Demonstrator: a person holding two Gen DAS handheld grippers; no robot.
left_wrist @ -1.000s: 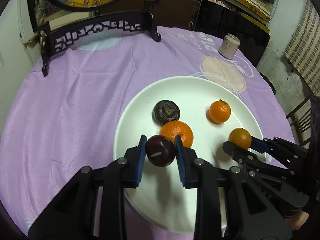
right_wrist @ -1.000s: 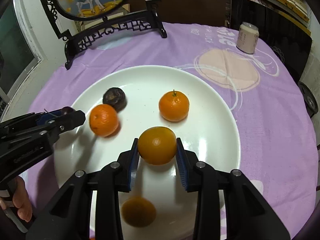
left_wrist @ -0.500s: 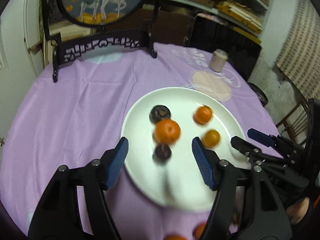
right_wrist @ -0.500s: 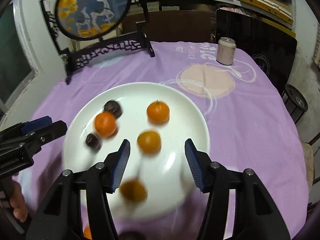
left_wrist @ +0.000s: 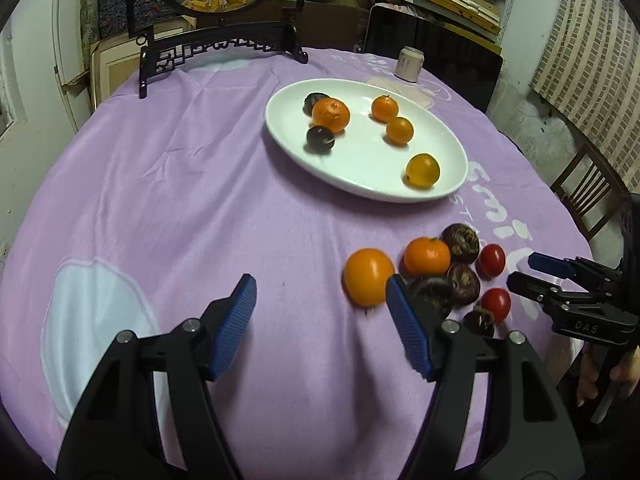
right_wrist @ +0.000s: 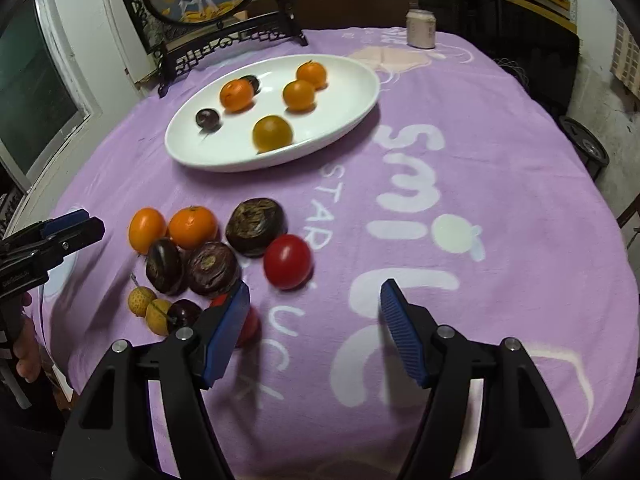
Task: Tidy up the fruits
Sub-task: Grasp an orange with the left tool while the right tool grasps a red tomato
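Purple cloth [left_wrist: 180, 184] carries a plate [right_wrist: 352, 112] of six fruits beside a loose pile [right_wrist: 208, 248]; a can [right_wrist: 420, 28] stands behind. Left gripper [left_wrist: 320, 322] and right gripper [right_wrist: 314, 330] gape, empty.

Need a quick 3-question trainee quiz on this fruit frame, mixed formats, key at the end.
1. True or false: the left gripper holds a fruit.
2. How many fruits lie on the white plate?
3. The can stands: A) on the plate B) on the purple tablecloth, beyond the plate C) among the loose fruit pile.

Key: 1 false, both it and the right gripper are open and empty; 2 six; 3 B.
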